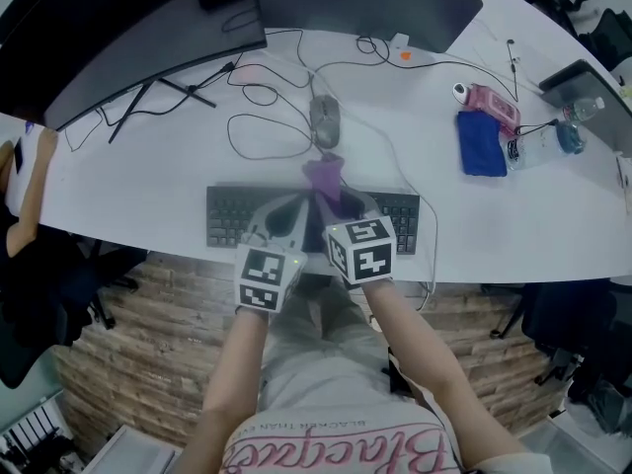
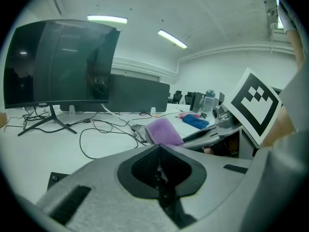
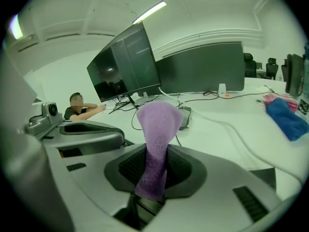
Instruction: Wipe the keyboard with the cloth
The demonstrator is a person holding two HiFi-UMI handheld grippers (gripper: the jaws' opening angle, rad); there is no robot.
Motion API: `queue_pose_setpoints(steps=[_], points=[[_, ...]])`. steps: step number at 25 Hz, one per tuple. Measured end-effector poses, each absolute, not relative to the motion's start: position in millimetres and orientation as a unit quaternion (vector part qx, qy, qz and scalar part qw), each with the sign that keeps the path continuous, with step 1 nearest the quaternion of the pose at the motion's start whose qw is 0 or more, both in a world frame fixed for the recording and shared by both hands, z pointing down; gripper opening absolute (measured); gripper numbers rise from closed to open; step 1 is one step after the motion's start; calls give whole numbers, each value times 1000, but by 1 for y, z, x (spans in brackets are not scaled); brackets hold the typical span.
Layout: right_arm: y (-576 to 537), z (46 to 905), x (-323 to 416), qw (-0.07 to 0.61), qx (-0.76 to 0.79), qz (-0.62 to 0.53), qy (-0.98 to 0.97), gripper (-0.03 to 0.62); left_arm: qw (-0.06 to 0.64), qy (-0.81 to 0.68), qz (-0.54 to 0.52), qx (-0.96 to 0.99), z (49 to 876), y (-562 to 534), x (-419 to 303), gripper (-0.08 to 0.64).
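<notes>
Right gripper (image 1: 339,203) pinches a purple cloth (image 3: 157,129) above the black keyboard (image 1: 232,215) at the white desk's (image 1: 148,176) six o'clock edge, with the left gripper (image 2: 158,151) at its nine o'clock, jaws pressed together on nothing, and a clear bottle (image 1: 548,144), contents unclear, at two o'clock.

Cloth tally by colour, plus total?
purple cloth: 1, clamped in the right gripper
blue cloth: 1, on the desk
pink item beside it: unclear, not counted
Total: 2
</notes>
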State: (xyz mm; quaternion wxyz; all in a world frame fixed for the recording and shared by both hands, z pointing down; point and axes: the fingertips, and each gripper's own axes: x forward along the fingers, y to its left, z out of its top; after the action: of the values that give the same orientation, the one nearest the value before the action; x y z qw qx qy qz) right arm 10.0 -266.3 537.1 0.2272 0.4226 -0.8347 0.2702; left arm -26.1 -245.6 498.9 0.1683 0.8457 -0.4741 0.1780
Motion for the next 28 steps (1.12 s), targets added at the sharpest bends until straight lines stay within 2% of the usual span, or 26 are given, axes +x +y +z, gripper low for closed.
queue_pose_setpoints(steps=[28], points=[[-270, 540, 160, 224, 467, 278, -809, 92, 166, -432, 185, 867, 506, -253, 106, 6]])
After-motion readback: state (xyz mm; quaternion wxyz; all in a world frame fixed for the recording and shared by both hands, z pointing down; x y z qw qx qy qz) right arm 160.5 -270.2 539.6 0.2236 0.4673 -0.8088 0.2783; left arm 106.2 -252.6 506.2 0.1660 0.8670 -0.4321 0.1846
